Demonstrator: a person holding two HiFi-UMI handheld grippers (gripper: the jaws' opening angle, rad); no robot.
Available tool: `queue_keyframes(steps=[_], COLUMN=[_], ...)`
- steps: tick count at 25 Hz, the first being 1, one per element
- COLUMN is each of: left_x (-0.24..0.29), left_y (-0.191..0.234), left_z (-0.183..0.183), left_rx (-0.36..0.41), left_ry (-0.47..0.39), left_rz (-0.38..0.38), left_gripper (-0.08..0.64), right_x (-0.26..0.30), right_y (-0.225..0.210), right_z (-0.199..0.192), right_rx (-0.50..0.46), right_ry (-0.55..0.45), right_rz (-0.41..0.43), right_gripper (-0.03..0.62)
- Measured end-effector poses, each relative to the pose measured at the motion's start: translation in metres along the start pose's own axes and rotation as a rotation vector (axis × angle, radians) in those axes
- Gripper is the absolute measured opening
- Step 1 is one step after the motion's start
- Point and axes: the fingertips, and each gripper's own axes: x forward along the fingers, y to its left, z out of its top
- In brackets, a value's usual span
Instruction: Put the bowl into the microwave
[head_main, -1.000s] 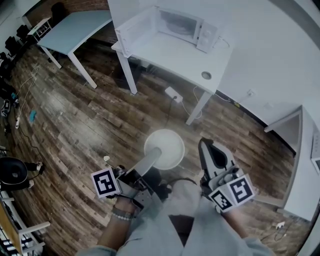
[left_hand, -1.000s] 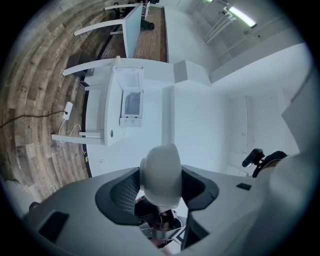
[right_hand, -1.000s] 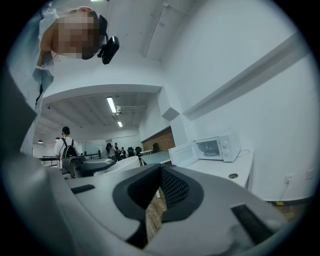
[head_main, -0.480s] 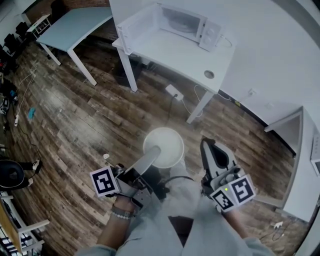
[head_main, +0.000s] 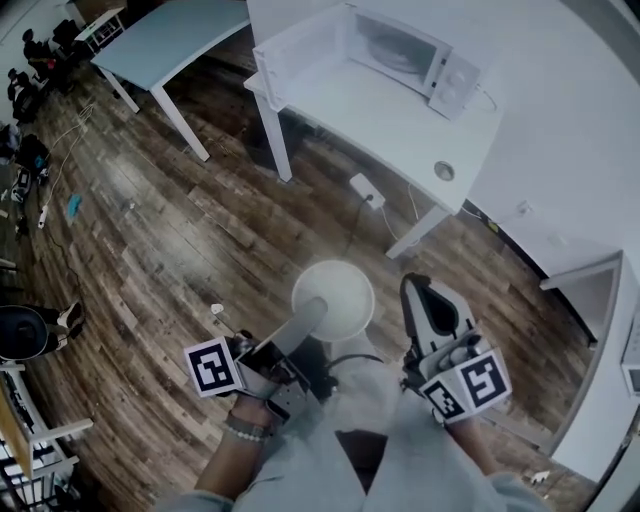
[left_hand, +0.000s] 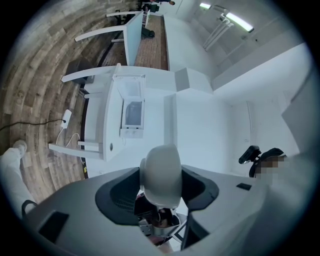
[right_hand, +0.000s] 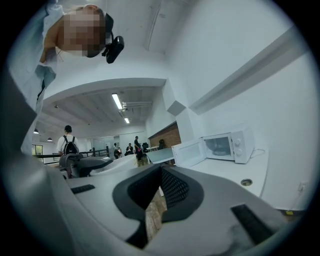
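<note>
A white bowl (head_main: 335, 295) hangs over the wooden floor, and my left gripper (head_main: 312, 310) is shut on its near rim. In the left gripper view the bowl (left_hand: 161, 172) fills the gap between the jaws of the left gripper (left_hand: 160, 187). To the right of the bowl my right gripper (head_main: 413, 288) is shut and holds nothing; in its own view the right gripper (right_hand: 151, 202) has its pads together. The white microwave (head_main: 410, 55) stands on a white table (head_main: 385, 115) ahead, its door (head_main: 292, 55) swung open to the left. The microwave (right_hand: 220, 146) also shows in the right gripper view.
A grey-blue table (head_main: 175, 40) stands at the upper left. A power strip (head_main: 362, 190) with cables lies on the floor under the white table. Another white desk (head_main: 600, 330) is at the right. The person's legs (head_main: 330, 450) fill the bottom.
The table and microwave have slid right and down in the head view. Both grippers and the bowl keep their places relative to the body, grips unchanged.
</note>
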Motion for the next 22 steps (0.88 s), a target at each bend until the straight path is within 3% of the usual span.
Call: queue_keyframes(steps=[12,22], left_x=[0.085,0.150], left_y=[0.001,0.012], left_z=[0.074,0.118], left_rx=[0.027,0.046], left_ry=[-0.112,-0.158], left_rz=[-0.046,-0.036], left_gripper=[0.209,0.209], right_x=[0.101,0.159], right_y=[-0.075,-0.135], right_z=[0.033,0.045], right_rx=[-0.010,-0.045], right_ry=[0.022,0.047], right_rz=[0.118,0.173], right_gripper=[0.003,0.003])
